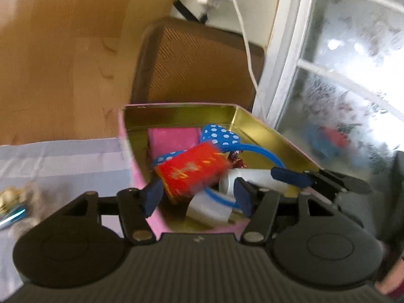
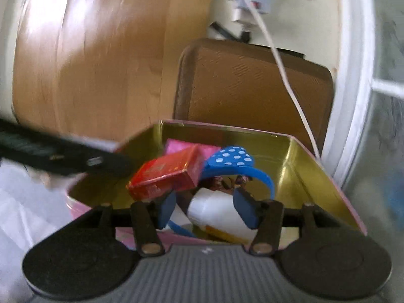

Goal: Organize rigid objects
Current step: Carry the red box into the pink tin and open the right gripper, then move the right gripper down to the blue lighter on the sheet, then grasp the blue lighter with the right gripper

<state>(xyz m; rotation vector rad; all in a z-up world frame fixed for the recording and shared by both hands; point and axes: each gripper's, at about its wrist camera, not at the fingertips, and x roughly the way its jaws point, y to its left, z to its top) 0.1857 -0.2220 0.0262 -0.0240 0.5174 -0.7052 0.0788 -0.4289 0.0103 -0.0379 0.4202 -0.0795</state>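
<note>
A pink tin with a gold inside (image 1: 252, 126) (image 2: 298, 161) holds a red box (image 1: 193, 170) (image 2: 164, 174), a pink box (image 1: 173, 139) (image 2: 176, 146), a blue polka-dot headband (image 1: 221, 133) (image 2: 232, 160) and white plastic bottles (image 1: 209, 208) (image 2: 219, 212). My left gripper (image 1: 198, 197) hangs open over the tin's near edge; the red box lies blurred between and beyond its pads, not gripped. My right gripper (image 2: 210, 209) is open over the tin above a white bottle. It also shows in the left wrist view (image 1: 320, 179) at the tin's right rim.
The tin stands on a pale lilac cloth (image 1: 63, 161). A brown chair back (image 1: 199, 63) (image 2: 252, 85) stands behind it, with a white cable (image 1: 246, 38) hanging down. A window frame (image 1: 285, 50) is at the right. Small gold and shiny items (image 1: 10, 202) lie at the left.
</note>
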